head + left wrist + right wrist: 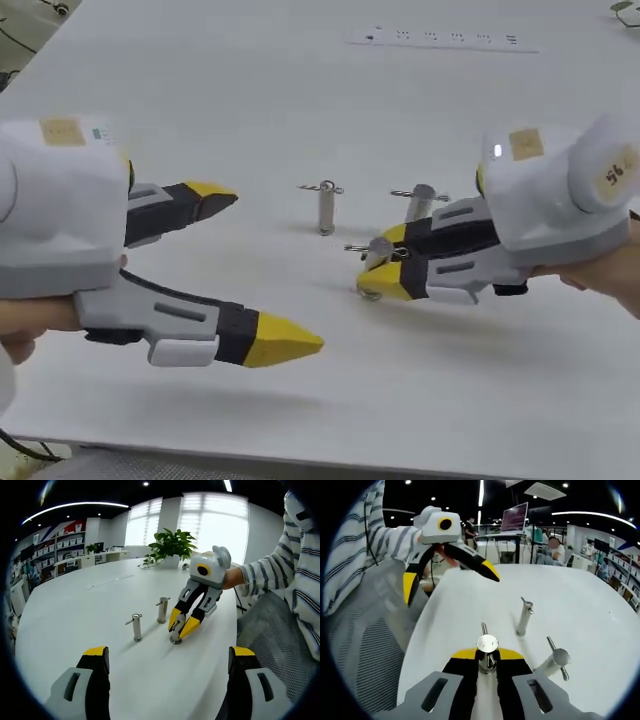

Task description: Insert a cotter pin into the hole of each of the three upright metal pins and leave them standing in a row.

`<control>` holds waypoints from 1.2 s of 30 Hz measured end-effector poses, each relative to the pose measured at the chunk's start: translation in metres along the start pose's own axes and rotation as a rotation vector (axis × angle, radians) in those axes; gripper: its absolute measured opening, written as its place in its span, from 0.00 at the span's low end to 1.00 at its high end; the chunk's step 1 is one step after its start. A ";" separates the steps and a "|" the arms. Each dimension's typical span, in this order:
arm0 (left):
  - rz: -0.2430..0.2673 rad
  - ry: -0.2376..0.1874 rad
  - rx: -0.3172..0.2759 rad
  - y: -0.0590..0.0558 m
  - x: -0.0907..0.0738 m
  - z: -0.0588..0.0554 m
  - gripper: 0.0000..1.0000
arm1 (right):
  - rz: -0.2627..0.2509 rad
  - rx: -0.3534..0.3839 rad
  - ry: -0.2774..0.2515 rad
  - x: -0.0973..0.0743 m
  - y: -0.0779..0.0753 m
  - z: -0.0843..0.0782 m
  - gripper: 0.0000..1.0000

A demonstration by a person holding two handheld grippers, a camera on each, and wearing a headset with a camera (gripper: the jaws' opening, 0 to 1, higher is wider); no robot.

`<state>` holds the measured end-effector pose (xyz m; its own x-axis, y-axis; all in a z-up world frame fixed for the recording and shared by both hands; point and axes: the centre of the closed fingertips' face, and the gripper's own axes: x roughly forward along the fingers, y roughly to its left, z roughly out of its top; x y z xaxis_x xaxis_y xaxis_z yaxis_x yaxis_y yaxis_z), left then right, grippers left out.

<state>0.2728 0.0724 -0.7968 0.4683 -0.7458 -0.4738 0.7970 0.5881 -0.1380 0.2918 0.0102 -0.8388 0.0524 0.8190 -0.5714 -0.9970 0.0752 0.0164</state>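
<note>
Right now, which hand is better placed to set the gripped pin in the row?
Right: the right tongs are shut on the pin; the left tongs hang open, apart from it.

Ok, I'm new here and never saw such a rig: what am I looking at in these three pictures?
No robot: a person holds a two-jaw gripper in each hand. One picture comes from a headset camera, the others from a camera on each gripper. On the white table are a left pin, a far pin and a near pin, all metal, each with a cotter pin through its top. The first two stand free; the right gripper is shut on the near pin. The left gripper is open and empty.
</note>
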 end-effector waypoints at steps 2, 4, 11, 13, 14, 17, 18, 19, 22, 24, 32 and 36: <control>-0.001 0.007 -0.003 -0.002 0.000 -0.002 0.99 | -0.013 -0.009 0.012 -0.009 -0.004 -0.006 0.13; -0.003 0.017 -0.003 -0.004 0.001 -0.004 0.99 | -0.019 -0.009 0.014 -0.016 -0.007 -0.009 0.13; 0.009 0.035 -0.016 -0.005 0.002 -0.008 0.99 | -0.057 0.002 0.018 -0.047 -0.023 -0.022 0.13; 0.021 0.028 -0.042 -0.003 0.002 -0.008 0.99 | -0.082 0.005 0.026 -0.057 -0.031 -0.027 0.13; 0.023 0.029 -0.043 -0.003 0.002 -0.009 0.99 | -0.087 0.011 0.024 -0.060 -0.033 -0.029 0.13; 0.028 0.037 -0.042 -0.003 0.001 -0.010 0.99 | -0.107 0.013 0.022 -0.075 -0.043 -0.034 0.13; 0.029 0.039 -0.044 -0.004 0.000 -0.010 0.99 | -0.113 0.012 0.023 -0.078 -0.046 -0.035 0.13; 0.031 0.041 -0.045 -0.004 0.000 -0.010 0.99 | -0.118 0.014 0.021 -0.081 -0.049 -0.036 0.13; 0.037 0.044 -0.052 -0.005 -0.001 -0.010 0.99 | -0.122 0.028 0.004 -0.091 -0.060 -0.037 0.13; 0.040 0.045 -0.053 -0.007 -0.002 -0.009 0.99 | -0.119 0.028 0.002 -0.094 -0.063 -0.038 0.13; 0.075 0.054 -0.069 -0.009 -0.006 -0.011 0.99 | -0.084 0.026 0.007 -0.097 -0.074 -0.042 0.13; 0.088 0.041 -0.097 -0.010 -0.010 -0.011 0.99 | -0.071 0.027 0.020 -0.093 -0.076 -0.047 0.13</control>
<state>0.2558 0.0771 -0.8001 0.5173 -0.6779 -0.5225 0.7118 0.6797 -0.1772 0.3596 -0.0989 -0.8255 0.1212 0.7997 -0.5880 -0.9890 0.1480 -0.0026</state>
